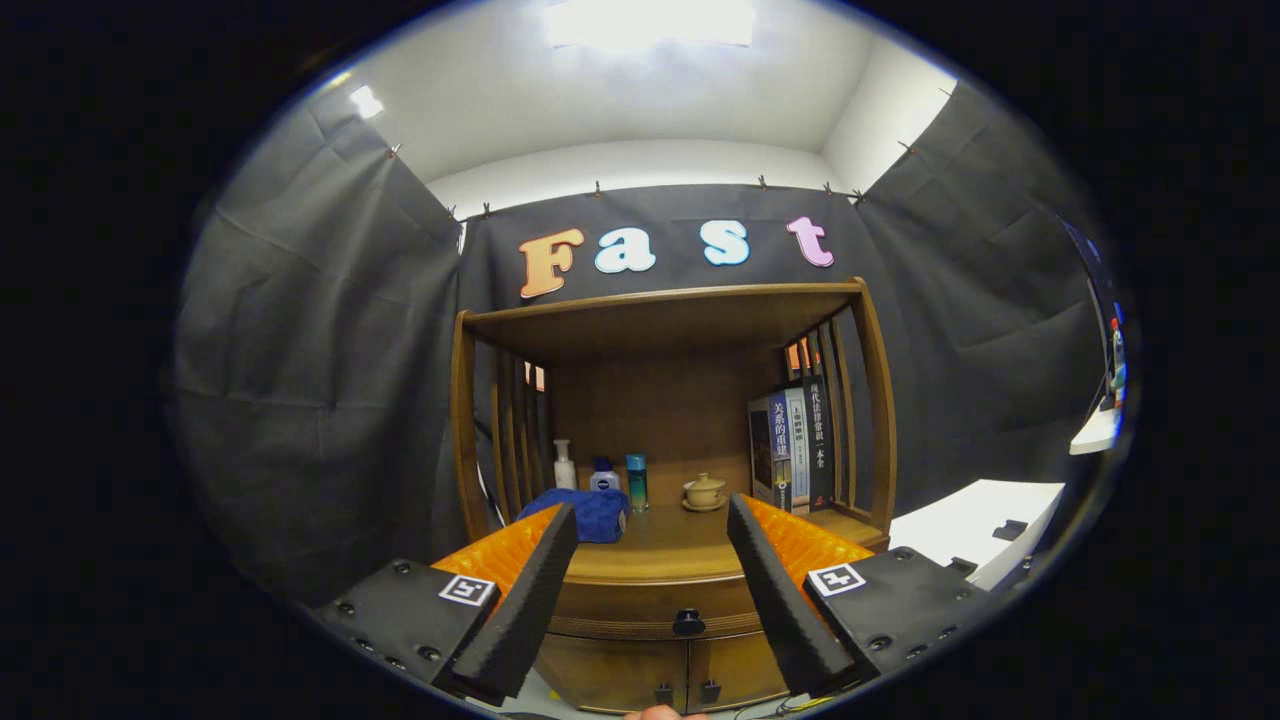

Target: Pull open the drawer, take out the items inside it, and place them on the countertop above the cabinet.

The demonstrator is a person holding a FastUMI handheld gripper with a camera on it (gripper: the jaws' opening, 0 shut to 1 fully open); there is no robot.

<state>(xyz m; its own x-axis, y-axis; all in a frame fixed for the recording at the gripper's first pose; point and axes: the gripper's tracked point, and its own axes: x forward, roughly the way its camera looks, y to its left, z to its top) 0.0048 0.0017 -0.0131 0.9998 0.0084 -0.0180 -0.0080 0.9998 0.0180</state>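
drawer (660,600) shut, stiff wood, probably slides heavily | grip: small dark knob (688,623) | gripper (652,520) jaws open, empty

The wooden drawer (655,608), curved-fronted with a dark knob (688,623), sits closed at lower centre of the frame, under the cabinet's countertop (670,548).

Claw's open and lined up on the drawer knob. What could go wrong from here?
1. The drawer knob is small and the claw fingers are spread wide, so the claw might slip off it.
2. The countertop already holds a blue cloth, bottles and a lidded cup; items set down there could knock them.
3. Two lower door knobs sit just below; grabbing one opens the wrong part.
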